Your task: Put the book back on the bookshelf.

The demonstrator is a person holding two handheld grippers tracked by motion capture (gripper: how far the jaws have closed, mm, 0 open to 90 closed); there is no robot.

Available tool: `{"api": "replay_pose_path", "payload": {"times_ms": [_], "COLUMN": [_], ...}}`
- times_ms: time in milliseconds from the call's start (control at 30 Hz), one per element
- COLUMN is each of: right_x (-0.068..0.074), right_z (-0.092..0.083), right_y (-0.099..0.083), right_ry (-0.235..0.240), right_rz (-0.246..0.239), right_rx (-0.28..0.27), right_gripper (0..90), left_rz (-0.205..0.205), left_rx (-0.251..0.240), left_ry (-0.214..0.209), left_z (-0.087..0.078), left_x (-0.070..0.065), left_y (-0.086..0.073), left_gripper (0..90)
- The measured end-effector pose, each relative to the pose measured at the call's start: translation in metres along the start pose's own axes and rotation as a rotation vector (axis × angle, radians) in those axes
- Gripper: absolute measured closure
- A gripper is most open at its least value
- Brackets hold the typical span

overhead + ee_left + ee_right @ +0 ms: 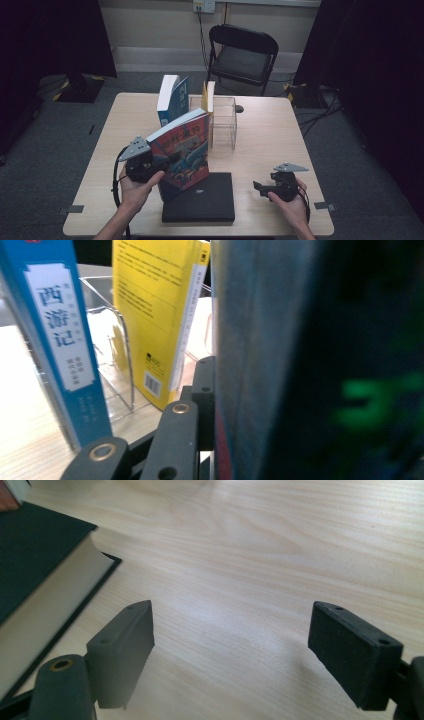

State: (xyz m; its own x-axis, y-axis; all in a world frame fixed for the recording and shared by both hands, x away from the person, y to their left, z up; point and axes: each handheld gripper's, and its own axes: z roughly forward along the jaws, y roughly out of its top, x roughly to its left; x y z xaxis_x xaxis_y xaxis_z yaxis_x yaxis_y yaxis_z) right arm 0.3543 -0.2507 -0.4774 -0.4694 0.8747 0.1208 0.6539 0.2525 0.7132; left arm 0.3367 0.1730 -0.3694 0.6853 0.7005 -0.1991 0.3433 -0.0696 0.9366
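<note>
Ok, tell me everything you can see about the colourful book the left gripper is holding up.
The colourful book is a paperback with a red and blue illustrated cover and a white page block along its top edge. It stands upright, slightly tilted, its lower corner at the black book lying flat on the table. The left gripper is shut on its edge. It stands in front of the clear rack, which holds a blue book and a yellow book.
</note>
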Motion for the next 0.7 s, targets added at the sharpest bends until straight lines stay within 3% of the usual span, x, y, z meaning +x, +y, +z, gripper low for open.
{"api": "replay_pose_path", "payload": {"times_ms": [367,600,700], "right_x": [0.006,0.010,0.010], "right_z": [0.012,0.017,0.019], "right_y": [-0.006,-0.011,-0.015], "right_ry": [-0.046,-0.083,-0.076], "right_rz": [-0.054,-0.093,-0.102], "right_rx": [0.051,0.017,-0.020], "right_gripper": [18.8,14.7,13.0], "left_rz": [-0.016,-0.014,-0.004], "left_rx": [-0.015,-0.030,-0.021], "left_ry": [0.081,0.171,0.182], "left_z": [0.005,0.003,0.006], "left_x": [0.000,-0.001,-0.001], "left_y": [0.006,0.012,0.015], "left_gripper": [74.8,74.8,74.8]}}
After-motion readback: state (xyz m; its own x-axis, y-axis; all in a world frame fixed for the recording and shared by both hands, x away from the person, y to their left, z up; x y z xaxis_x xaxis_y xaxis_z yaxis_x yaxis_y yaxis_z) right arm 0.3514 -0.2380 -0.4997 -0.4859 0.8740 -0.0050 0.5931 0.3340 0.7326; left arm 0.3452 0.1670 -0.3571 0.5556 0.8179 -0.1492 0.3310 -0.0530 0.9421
